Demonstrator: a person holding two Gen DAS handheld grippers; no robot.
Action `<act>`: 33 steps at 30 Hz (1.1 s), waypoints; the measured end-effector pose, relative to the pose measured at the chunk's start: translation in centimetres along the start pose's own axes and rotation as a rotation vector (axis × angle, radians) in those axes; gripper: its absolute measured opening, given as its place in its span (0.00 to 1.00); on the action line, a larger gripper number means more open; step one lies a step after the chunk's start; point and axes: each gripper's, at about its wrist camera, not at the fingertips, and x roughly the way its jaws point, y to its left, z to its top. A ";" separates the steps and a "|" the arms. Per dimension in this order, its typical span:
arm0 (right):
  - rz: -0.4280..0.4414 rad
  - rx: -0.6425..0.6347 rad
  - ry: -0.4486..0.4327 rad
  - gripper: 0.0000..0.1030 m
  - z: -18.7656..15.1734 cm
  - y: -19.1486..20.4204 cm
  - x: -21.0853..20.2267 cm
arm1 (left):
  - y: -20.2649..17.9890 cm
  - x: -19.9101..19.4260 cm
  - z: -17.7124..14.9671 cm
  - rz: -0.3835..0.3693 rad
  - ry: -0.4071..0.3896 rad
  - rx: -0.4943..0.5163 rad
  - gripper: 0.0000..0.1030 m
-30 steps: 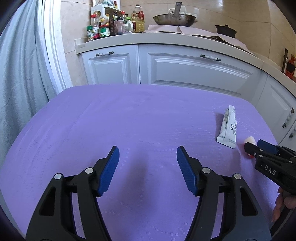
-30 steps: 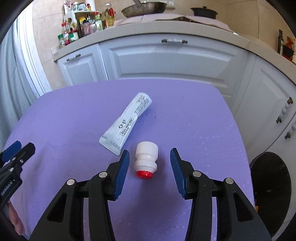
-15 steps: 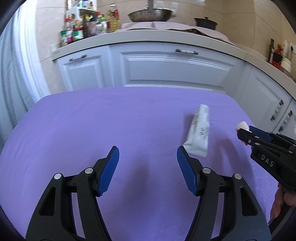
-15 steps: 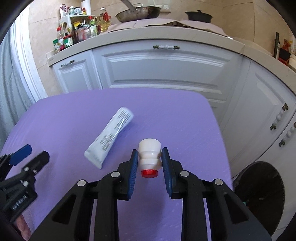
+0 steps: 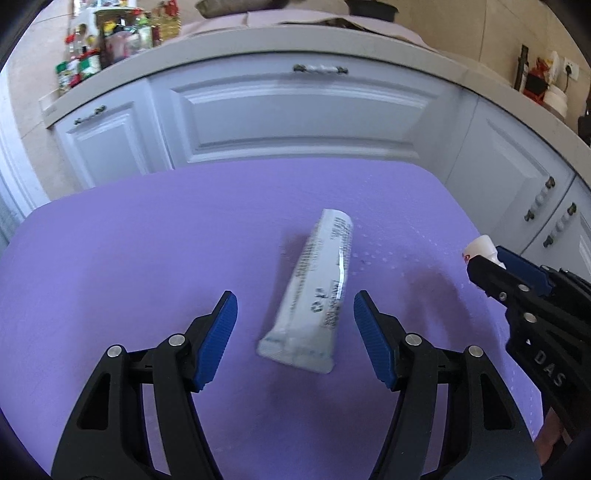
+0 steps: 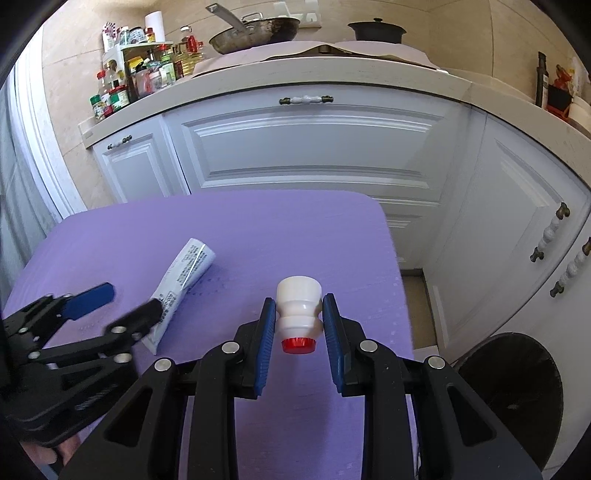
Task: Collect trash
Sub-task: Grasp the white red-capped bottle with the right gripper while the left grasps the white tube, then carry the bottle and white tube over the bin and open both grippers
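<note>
Purple surface point(image 5: 147, 258) in a kitchen, white cabinets point(image 6: 314, 147) behind.

Left gripper point(image 5: 291, 339): fingers spread wide, blue pads either side of the flat crimped end of a white tube point(image 5: 317, 295), apart from it, not touching. Tube lying flat on the surface, crimped end nearest the camera, other end pointing away toward the cabinets. Printed on the tube: a recycling triangle and blocks of small dark text, too blurred to read.

Right gripper point(image 6: 299, 325): fingers pinching a small white bottle point(image 6: 298, 306) at its narrow waist, red cap toward the camera, wide base pointing away. Bottle held over the near right part of the surface, off to the right of the tube. No label legible on it.

On the right gripper's black body, seen from the left wrist view, raised letters "DAS".

Black round bin point(image 6: 517, 398) on the floor below the surface's right edge.

On the counter behind: jars and bottles with red and green lids point(image 6: 114, 96), labels unreadable; a frying pan point(image 6: 255, 33); a black pot point(image 6: 376, 31).
</note>
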 end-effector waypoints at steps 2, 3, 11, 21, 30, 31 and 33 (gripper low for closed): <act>0.002 0.003 0.000 0.26 0.0 -0.3 0.0 | -0.2 0.5 0.0 -0.003 0.014 0.013 0.61; 0.002 0.003 0.000 0.26 0.0 -0.4 0.1 | -0.3 0.7 -0.1 -0.008 0.021 0.017 0.55; 0.011 0.010 0.009 0.26 -0.5 -0.6 0.0 | -0.4 1.0 -0.7 -0.010 0.025 0.041 0.31; 0.020 -0.005 -0.009 0.26 -2.4 -0.2 -2.4 | 1.0 -3.4 -3.2 0.013 -0.029 0.018 0.29; 0.005 -0.005 -0.040 0.26 -4.7 -0.4 -6.2 | 1.2 -8.3 -6.5 0.016 -0.073 0.008 0.29; 0.002 -0.004 -0.046 0.26 -5.0 -0.5 -6.7 | 1.0 -9.0 -6.8 0.012 -0.081 0.008 0.29; -0.009 -0.003 -0.058 0.26 -5.6 -0.9 -7.7 | 0.7 -9.8 -7.3 0.004 -0.091 0.010 0.29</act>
